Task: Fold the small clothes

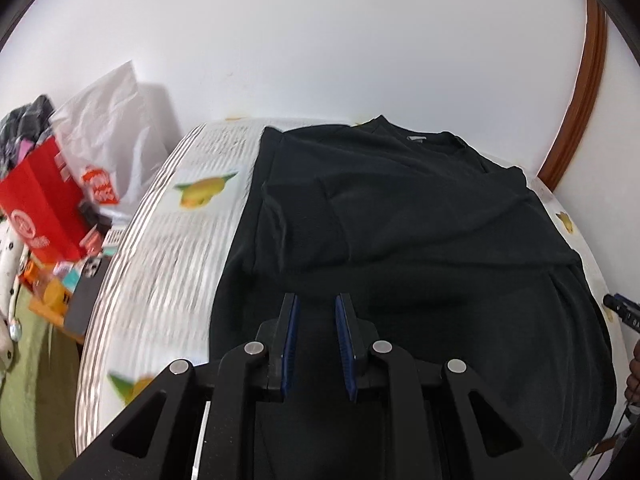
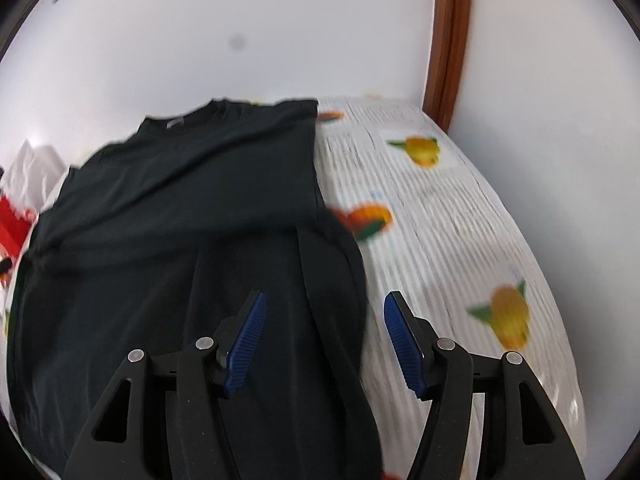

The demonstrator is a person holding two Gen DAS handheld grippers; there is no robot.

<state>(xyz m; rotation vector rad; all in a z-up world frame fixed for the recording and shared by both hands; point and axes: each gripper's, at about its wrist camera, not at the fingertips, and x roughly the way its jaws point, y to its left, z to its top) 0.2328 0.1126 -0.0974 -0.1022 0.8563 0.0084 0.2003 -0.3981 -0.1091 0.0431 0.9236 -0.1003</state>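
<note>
While spread flat, shirt (image 2: 180,208) underlies right claw (image 2: 322,340) (jaws apart).

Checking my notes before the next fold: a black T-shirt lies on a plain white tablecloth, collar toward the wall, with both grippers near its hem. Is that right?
Not quite. The tablecloth is not plain: it is white with grey stripes and orange-yellow fruit prints, as the right wrist view shows. The rest holds: the black T-shirt lies collar toward the wall, with the left gripper and right gripper near its hem.
</note>
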